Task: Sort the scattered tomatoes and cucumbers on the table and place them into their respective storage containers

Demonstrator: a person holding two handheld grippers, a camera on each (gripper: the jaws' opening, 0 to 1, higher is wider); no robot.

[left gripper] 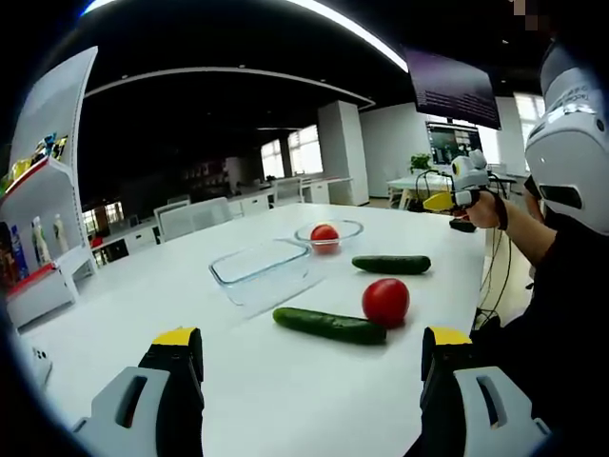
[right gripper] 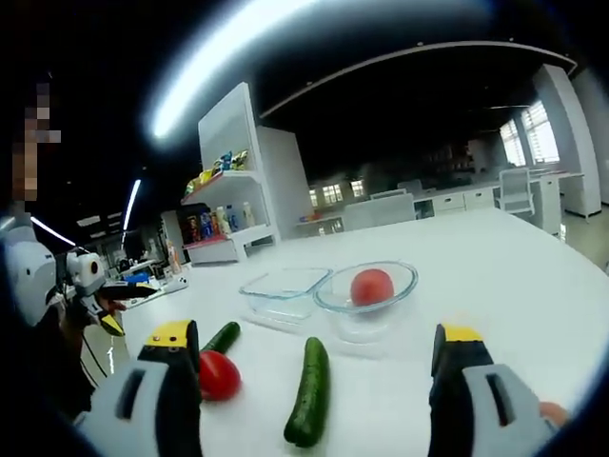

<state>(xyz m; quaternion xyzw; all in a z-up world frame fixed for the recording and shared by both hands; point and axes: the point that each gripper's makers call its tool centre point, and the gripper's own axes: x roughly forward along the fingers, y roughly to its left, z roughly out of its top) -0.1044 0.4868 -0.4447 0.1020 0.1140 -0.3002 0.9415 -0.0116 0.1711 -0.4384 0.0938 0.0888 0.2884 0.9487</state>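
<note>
Your left grey, yellow-tipped two-jaw gripper has its jaws spread wide, nothing between them. Your right grey, yellow-tipped two-jaw gripper likewise stands spread and holds nothing, raised in your hand.

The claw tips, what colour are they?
Yellow, on black fingers; clearest in the left gripper view.

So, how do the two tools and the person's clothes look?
Each tool has grey jaws with black inner faces and yellow tips: the left tool and the right tool. A thin black cable hangs below the right tool. The sleeve is black.
</note>
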